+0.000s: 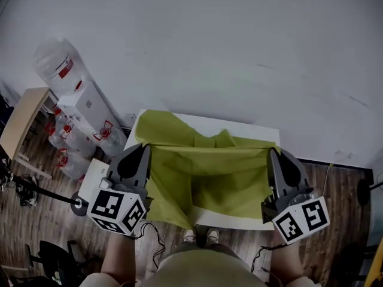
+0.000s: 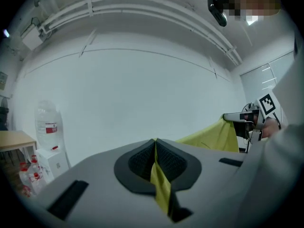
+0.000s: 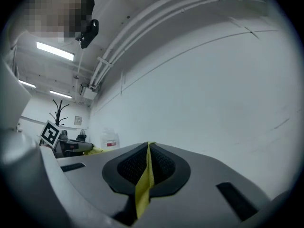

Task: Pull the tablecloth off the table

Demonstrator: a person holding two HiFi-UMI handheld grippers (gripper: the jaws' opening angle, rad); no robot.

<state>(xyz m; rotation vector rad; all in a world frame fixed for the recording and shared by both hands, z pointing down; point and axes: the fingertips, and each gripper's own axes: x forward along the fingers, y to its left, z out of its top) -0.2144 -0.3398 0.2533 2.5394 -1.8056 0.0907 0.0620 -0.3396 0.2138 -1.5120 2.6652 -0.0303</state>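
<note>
Both left tongs [image 2: 155, 144] and right tongs [image 3: 148, 146] clamp the tablecloth [image 1: 209, 172].

the wall [image 1: 239, 52] closes off the far side of the table [image 1: 251, 127], a water dispenser [image 1: 84, 106] and spare bottles [image 1: 66, 160] crowd its left, the raised tablecloth [image 1: 209, 166] spans its near side, and wooden floor [image 1: 335, 196] lies open to its right.
</note>
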